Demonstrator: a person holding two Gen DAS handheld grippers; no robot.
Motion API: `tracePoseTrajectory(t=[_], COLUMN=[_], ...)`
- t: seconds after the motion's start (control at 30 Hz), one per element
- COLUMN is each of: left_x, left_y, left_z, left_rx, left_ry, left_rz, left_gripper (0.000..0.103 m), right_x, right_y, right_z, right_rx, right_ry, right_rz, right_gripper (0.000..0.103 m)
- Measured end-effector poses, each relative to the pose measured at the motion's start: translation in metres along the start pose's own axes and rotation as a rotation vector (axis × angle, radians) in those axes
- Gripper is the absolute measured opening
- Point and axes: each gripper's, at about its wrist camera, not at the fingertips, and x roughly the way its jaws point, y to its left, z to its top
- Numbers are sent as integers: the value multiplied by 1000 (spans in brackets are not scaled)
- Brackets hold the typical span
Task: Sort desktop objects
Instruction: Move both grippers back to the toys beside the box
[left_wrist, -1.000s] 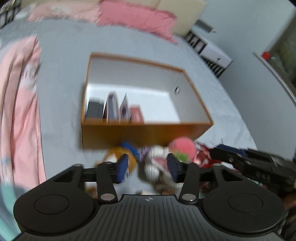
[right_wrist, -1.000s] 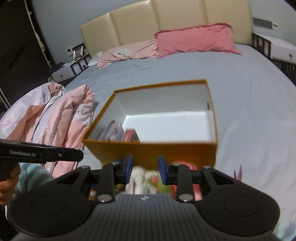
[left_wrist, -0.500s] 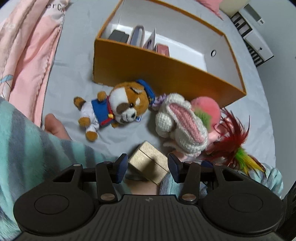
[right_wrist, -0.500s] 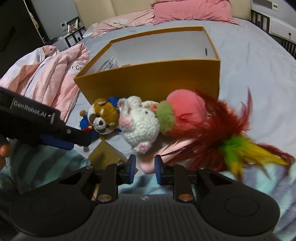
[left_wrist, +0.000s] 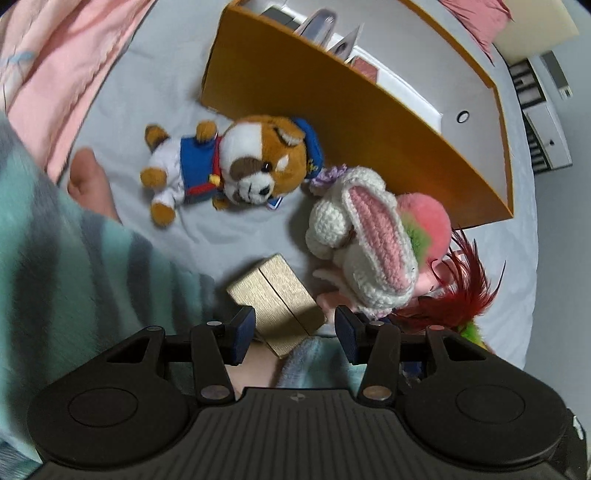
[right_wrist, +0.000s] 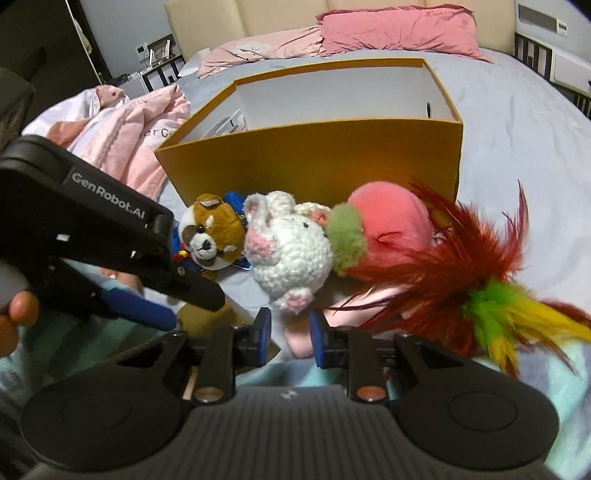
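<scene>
A big grey bed (right_wrist: 517, 122) fills both views. On it sits a large orange box (right_wrist: 314, 155), white inside, in the upper middle of the right wrist view and the upper right of the left wrist view. A few flat things stand inside it at its left end. A pink blanket (right_wrist: 122, 133) lies bunched at the left of the box.

The toys lie in a row along the front of the box. At the right end is a pink fluffy toy (right_wrist: 391, 225) with red, green and yellow feathers. Touching its left side is a white knitted bunny (right_wrist: 288, 251) with pink ears. Left of the bunny lies a brown and white puppy toy (left_wrist: 236, 162) in a blue coat and cap.

A small gold box (left_wrist: 277, 295) lies near the bottom middle of the left wrist view.

The left gripper (left_wrist: 293, 338) is about half open, with its blue pads on each side of the gold box's near corner. They do not squeeze it.

The right gripper (right_wrist: 290, 338) is open only a little. Nothing is held in it. A pale pink bit of a toy lies just past its pads.
</scene>
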Motion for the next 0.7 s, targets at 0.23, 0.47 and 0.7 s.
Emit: tracePoseTrajectory(t=[0.23,0.47,0.7], left_x=[2,5,6], left_y=[7,1,-8], left_z=[4,10,3], left_rx=[-93,-68,39], left_ry=[-36,-52,-55], left_rz=[-32,-18,21], left_gripper=[55,59,64], right_x=[13,18,20], right_y=[9,14,14], right_z=[-7,-11,-11], right_rx=[-36,-37,-33], right_ry=[34,58,72], right_rz=[30,92,107], right_gripper=[24,18,18])
